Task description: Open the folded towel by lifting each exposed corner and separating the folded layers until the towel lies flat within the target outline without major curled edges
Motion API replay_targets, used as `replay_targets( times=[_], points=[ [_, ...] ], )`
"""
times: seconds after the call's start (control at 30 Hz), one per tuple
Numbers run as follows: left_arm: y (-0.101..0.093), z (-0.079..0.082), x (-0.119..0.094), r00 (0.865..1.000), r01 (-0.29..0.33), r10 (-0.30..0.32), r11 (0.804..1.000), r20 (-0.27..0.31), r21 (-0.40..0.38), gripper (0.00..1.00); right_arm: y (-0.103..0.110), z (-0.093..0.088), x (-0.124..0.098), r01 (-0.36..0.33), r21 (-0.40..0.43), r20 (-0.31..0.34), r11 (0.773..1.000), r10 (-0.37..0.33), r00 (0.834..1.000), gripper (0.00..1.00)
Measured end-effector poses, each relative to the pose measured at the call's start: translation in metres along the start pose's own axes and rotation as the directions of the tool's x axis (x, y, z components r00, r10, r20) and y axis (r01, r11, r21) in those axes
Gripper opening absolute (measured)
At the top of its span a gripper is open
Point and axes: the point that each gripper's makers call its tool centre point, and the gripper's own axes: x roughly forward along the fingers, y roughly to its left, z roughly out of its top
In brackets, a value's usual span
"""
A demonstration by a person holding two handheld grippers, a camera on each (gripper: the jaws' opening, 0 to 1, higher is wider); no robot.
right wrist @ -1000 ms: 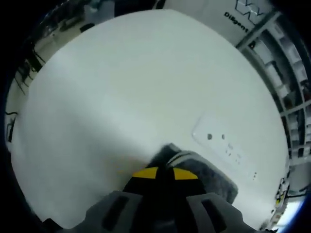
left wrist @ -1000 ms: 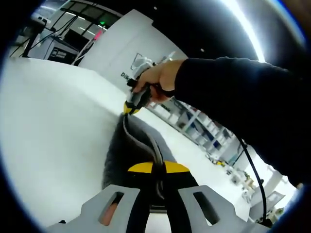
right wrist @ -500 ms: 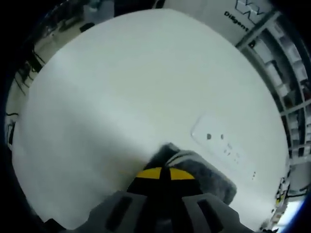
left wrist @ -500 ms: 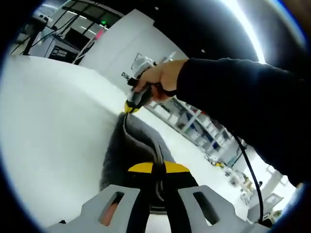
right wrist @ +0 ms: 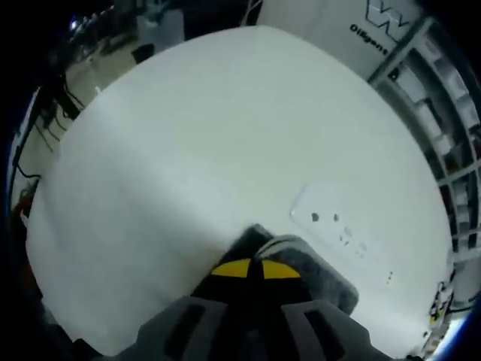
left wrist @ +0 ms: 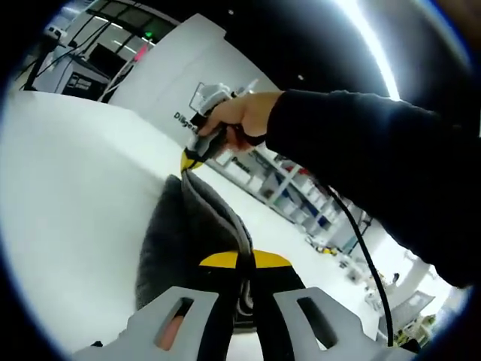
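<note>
Both grippers pinch the grey towel (left wrist: pixel 192 226) above the white surface (left wrist: pixel 75 195): the left gripper (left wrist: pixel 239 289) clamps 1 edge between its closed fingers, the right gripper (left wrist: pixel 188 160) grips the far corner, cloth stretched between them

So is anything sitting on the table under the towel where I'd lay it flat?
Nothing visible does. Both grippers are shut on the gray towel, the left gripper near and the right gripper at its far end. The white table is bare except for a flat white panel beside the towel.
</note>
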Motion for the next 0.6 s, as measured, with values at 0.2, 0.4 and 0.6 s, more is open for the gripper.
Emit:
replay_targets(
  times=[0.2, 0.4, 0.6],
  points=[
    [-0.013, 0.006, 0.003, 0.999, 0.03, -0.031, 0.999, 0.01, 0.029, 0.03, -0.005, -0.001, -0.008, -0.008, -0.012, 0.023, 1.0, 0.008, 1.0, 0.0],
    [-0.034, 0.011, 0.005, 0.997, 0.075, -0.076, 0.995, 0.013, 0.062, 0.03, -0.014, -0.007, -0.018, -0.022, -0.024, 0.037, 0.999, 0.022, 0.999, 0.0],
    [-0.048, 0.017, 0.006, 0.995, 0.099, -0.102, 0.991, 0.025, 0.093, 0.03, -0.028, -0.013, -0.029, -0.02, -0.029, 0.056, 0.999, 0.021, 0.998, 0.0]
  ],
)
